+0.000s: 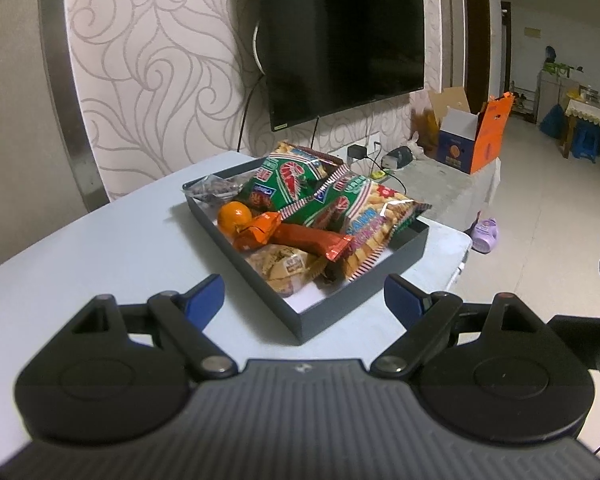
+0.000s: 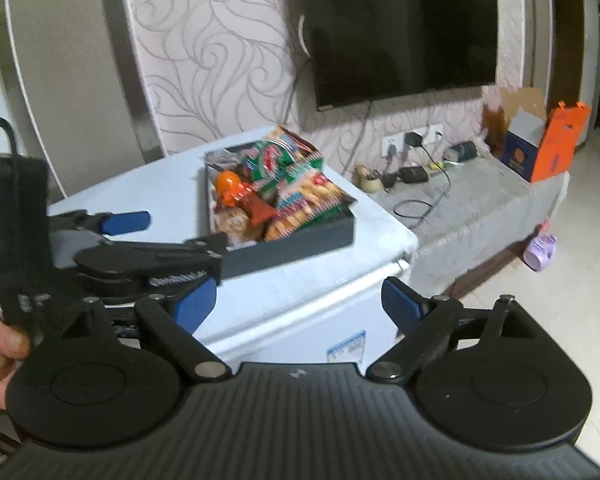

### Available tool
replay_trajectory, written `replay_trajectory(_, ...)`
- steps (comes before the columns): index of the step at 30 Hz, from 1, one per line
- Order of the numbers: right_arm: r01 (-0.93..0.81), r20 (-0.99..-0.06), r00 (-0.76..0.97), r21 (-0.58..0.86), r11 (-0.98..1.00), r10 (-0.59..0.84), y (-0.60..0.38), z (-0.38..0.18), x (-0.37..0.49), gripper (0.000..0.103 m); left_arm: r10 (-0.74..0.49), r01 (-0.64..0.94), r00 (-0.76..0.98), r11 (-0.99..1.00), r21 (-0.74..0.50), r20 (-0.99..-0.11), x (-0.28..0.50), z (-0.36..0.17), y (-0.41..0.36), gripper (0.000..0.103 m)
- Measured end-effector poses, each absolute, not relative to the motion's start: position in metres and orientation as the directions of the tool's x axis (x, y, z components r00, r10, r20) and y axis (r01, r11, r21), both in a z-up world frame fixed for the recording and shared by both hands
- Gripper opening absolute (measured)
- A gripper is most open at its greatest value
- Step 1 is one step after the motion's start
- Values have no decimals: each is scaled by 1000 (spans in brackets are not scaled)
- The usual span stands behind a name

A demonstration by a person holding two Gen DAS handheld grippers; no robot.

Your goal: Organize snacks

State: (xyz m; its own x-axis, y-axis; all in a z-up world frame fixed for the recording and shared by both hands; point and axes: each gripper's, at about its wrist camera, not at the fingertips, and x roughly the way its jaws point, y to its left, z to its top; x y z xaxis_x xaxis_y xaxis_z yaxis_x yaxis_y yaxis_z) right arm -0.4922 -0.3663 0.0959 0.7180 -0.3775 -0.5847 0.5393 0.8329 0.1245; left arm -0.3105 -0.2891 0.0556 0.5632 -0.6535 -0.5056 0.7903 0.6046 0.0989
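Note:
A dark grey tray (image 1: 360,300) sits on a white table (image 1: 100,248) and holds snacks: two green and red chip bags (image 1: 300,188), an orange fruit (image 1: 234,218), an orange-red wrapped bar (image 1: 300,238), a biscuit pack (image 1: 284,266) and a clear bag of dark pieces (image 1: 214,191). My left gripper (image 1: 304,302) is open and empty, just short of the tray's near corner. My right gripper (image 2: 300,304) is open and empty, further back beyond the table's edge. The tray (image 2: 292,246) and the left gripper (image 2: 164,228) show in the right wrist view.
A black TV (image 1: 340,40) hangs on the patterned wall. A low grey bench (image 2: 480,200) to the right carries chargers, cables and an orange and blue box (image 2: 548,144). A purple slipper (image 2: 542,252) lies on the floor. A label (image 2: 348,348) is on the white cabinet front.

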Motion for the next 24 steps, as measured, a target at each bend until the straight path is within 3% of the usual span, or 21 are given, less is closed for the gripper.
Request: replay_trajectory(24,565,-613,694,138,813,-378,-366,91,-521,92,-642,799,553,590,118,-531,-341,46,-286,88)
